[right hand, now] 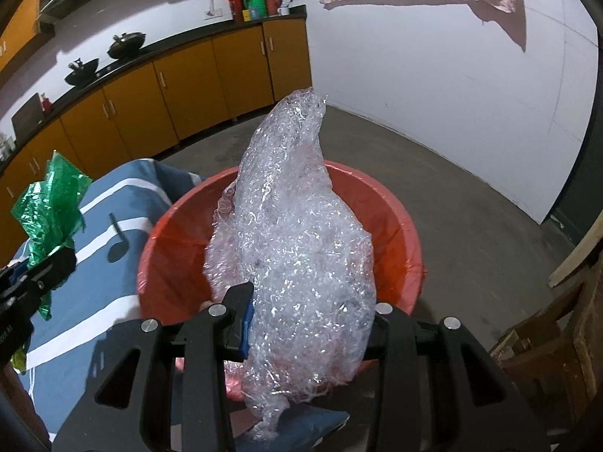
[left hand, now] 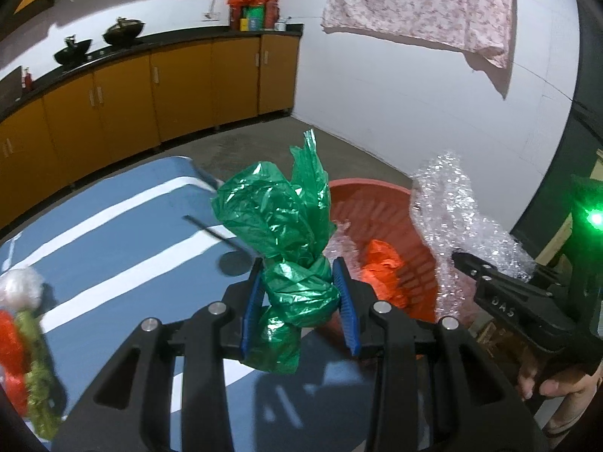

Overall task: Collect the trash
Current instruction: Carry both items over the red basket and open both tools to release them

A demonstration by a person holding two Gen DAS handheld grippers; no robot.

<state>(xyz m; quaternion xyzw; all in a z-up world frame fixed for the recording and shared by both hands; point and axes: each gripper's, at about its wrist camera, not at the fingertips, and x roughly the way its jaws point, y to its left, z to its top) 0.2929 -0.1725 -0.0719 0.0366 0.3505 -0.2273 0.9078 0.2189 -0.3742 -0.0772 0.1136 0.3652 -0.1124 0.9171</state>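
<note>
green crinkled plastic bag (left hand: 292, 245) sits pinched in the left claw (left hand: 299, 301), over the blue striped desk (left hand: 113, 241), left of the round red plastic basket (right hand: 395, 218). the right claw (right hand: 309, 324), nearer, grips clear bubble wrap (right hand: 297, 233) upright above that basket.

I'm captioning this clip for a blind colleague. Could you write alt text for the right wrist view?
The right gripper holds a tall crumpled wad of clear bubble wrap over a round red plastic tub. The tub stands beside a blue cloth with white stripes. At the left edge, the left gripper holds a crumpled green plastic bag.
</note>
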